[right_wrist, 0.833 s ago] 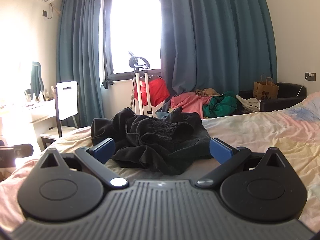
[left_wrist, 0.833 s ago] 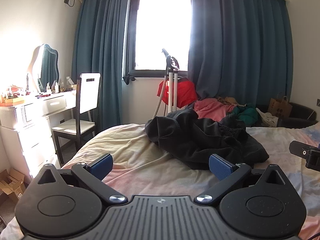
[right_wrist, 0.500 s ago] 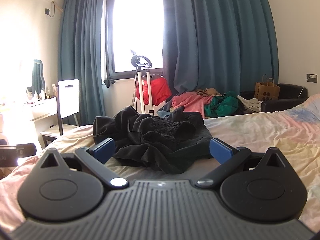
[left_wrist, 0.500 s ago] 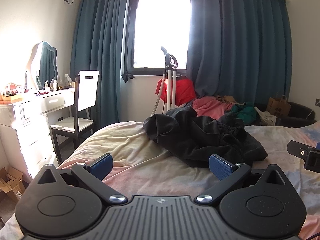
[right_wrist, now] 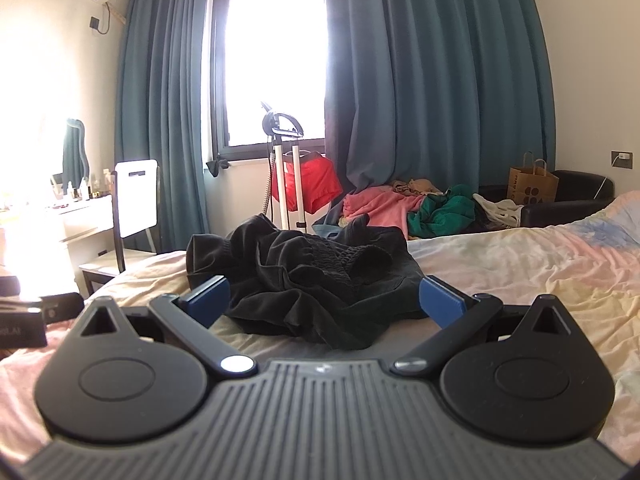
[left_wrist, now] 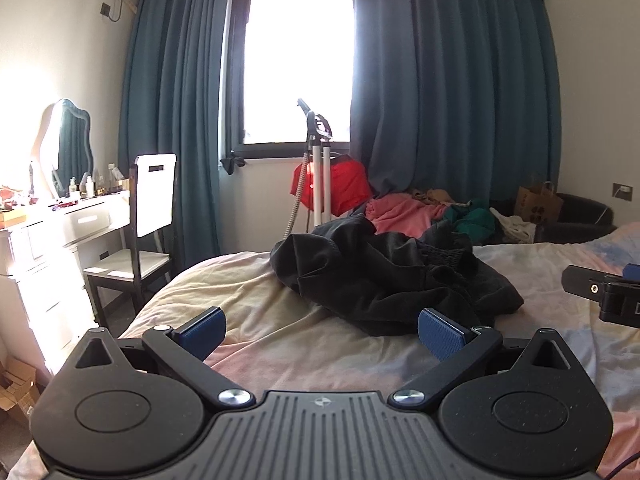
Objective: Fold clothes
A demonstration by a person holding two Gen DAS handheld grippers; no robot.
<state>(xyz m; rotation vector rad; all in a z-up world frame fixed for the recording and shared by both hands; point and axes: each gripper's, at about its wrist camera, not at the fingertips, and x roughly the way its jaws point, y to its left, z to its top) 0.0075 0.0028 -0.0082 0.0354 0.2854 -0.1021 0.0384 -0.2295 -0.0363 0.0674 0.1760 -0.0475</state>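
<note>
On the bed [left_wrist: 256, 320], toward its far edge, lies one crumpled black garment [left_wrist: 392, 280], the only piece on the sheet. Two grippers face it, each with two blue pads spread wide and holding nothing: the left gripper [left_wrist: 322, 330] short of the heap, the right gripper [right_wrist: 325, 303] with the garment's near hem between its fingers. One white chair [left_wrist: 148, 216] stands beside the bed's left edge.
</note>
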